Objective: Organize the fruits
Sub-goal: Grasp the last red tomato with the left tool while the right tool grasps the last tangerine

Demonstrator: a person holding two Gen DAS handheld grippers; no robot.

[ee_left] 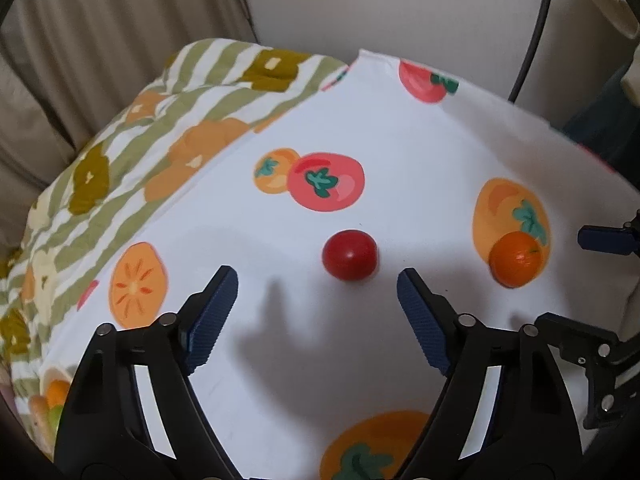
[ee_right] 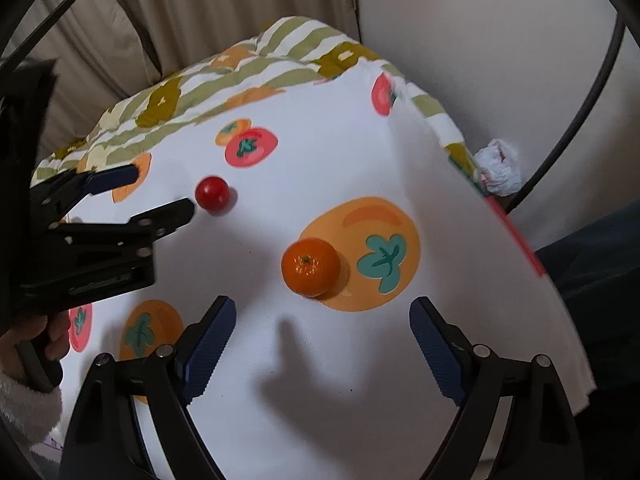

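Leftmost, a striped green and white quilt (ee_left: 120, 136) hangs off the edge of the surface, and beside it lies the white tablecloth (ee_left: 400, 140) printed with persimmons and tomatoes. Over that cloth the left gripper (ee_left: 318, 284) points steeply down with its blue-padded jaws spread wide and nothing between them. A small red tomato (ee_left: 350, 255) sits on the cloth just beyond the fingertips, roughly centred on the gap but apart from both pads. In the right wrist view the same left gripper (ee_right: 162, 190) reaches in from the left edge, held by a hand (ee_right: 40, 336) in a fuzzy white sleeve (ee_right: 24, 412), its nearer fingertip just beside the tomato (ee_right: 212, 195).

Further right, an orange mandarin (ee_left: 517, 259) rests on the edge of a large printed persimmon. The right gripper (ee_right: 322, 318) hangs above the cloth just short of the mandarin (ee_right: 311, 267), jaws likewise wide apart and holding nothing. Beyond the cloth's right edge, a crumpled white plastic bag (ee_right: 500, 166) lies beside a dark curved cable (ee_right: 576, 120).
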